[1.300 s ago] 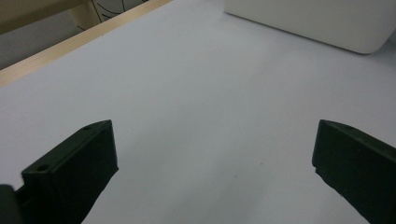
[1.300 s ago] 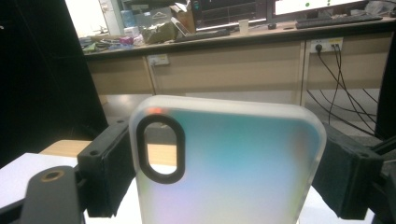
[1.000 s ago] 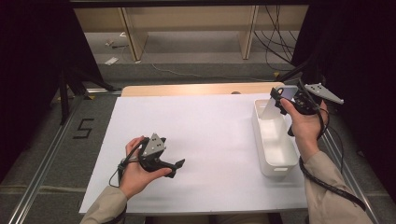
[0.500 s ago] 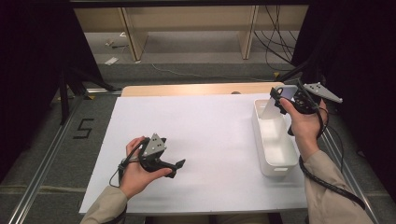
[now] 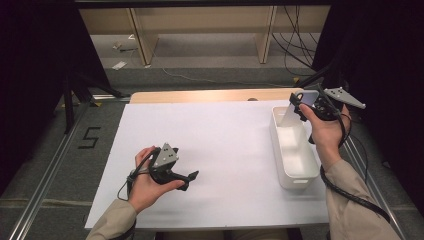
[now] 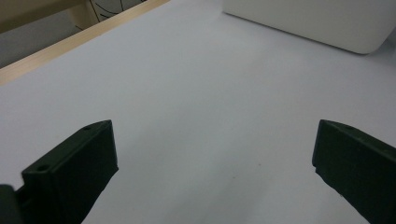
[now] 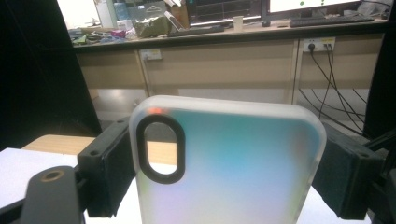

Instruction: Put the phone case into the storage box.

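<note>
Over the white bin's [image 5: 295, 150] far end, the right tongs [image 7: 224, 163] pinch a phone case [image 7: 229, 163] edgewise, which could probably slip out past the rim, while the left tongs [image 6: 210, 163] idle wide.

The right gripper [image 5: 299, 106] holds a pale phone case [image 5: 291, 116] above the far end of a white bin [image 5: 295, 175] — the bin stands at the worktop's [image 5: 225, 145] right side. The left gripper [image 5: 186, 176] rests low over the white worktop near its front left — well apart from the bin.
</note>
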`<control>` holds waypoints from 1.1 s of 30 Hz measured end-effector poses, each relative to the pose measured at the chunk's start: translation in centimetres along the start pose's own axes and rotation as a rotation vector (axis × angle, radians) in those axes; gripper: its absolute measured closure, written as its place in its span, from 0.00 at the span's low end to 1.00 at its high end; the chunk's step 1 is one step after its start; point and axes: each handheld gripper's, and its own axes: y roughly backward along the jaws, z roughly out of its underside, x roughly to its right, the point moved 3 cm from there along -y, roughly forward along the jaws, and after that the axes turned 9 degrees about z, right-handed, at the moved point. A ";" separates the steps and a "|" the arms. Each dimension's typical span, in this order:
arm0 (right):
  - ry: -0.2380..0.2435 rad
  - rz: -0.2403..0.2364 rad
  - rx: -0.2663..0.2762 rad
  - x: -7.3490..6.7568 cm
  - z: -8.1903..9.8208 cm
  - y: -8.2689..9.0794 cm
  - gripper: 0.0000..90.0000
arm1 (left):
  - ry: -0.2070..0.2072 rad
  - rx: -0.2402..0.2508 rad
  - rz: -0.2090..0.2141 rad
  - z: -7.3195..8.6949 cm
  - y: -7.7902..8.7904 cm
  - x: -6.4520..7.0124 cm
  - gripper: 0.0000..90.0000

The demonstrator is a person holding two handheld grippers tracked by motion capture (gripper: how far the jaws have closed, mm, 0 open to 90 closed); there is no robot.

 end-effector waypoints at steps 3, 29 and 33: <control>0.002 0.002 0.005 0.0 -0.1 -0.1 0.20 | 0.000 0.000 0.000 0.0 0.0 0.0 0.00; 0.024 0.014 -0.002 0.0 0.0 -1.2 0.20 | 0.001 -0.001 0.002 0.0 -0.1 0.0 0.00; 0.025 0.018 0.000 0.1 -0.1 -1.3 0.20 | 0.000 -0.004 0.002 0.0 -0.1 0.0 0.00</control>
